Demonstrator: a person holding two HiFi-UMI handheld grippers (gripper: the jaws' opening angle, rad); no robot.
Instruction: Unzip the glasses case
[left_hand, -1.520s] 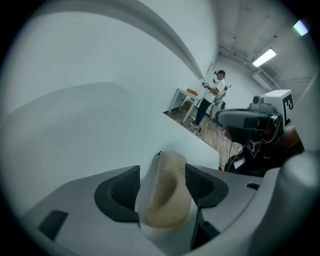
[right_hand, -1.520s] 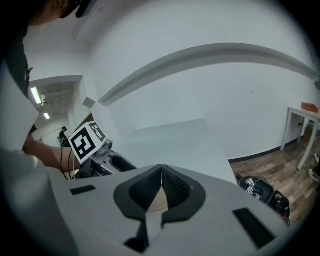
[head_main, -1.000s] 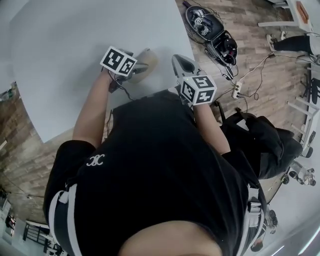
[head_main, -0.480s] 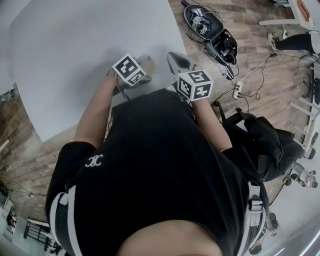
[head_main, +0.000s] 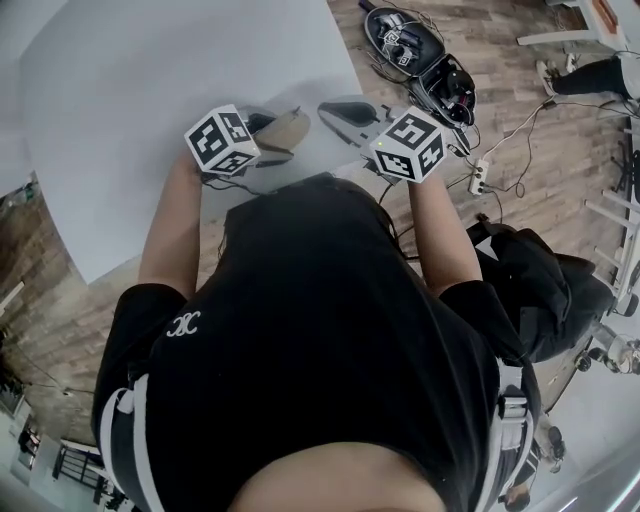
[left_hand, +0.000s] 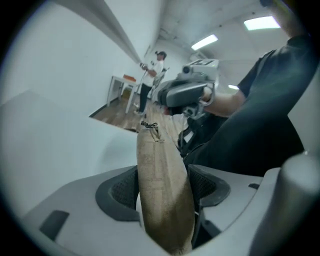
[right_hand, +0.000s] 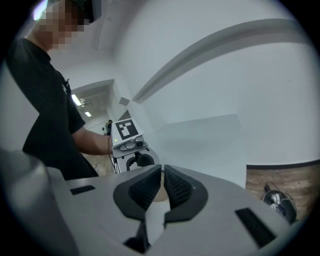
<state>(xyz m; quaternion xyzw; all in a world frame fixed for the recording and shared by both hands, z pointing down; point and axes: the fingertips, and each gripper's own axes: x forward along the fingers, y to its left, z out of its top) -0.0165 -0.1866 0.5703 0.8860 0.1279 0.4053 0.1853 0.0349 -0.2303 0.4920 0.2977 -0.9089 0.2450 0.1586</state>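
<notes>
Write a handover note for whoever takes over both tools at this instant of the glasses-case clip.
Left tool: jaws have just been closing and now clamp the tan fabric glasses case, apparently lifted off the white table.
Right tool: shut, empty, apart from the case.
Done: case gripped.
Left: the zip looks closed, with its small metal pull at the case's far end. Probably pinch the pull with the right tool and draw it along.

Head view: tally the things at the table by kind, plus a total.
Hand-held grippers: 2 (left hand-held gripper, right hand-held gripper)
Glasses case: 1
Table: 1
Total: 4
</notes>
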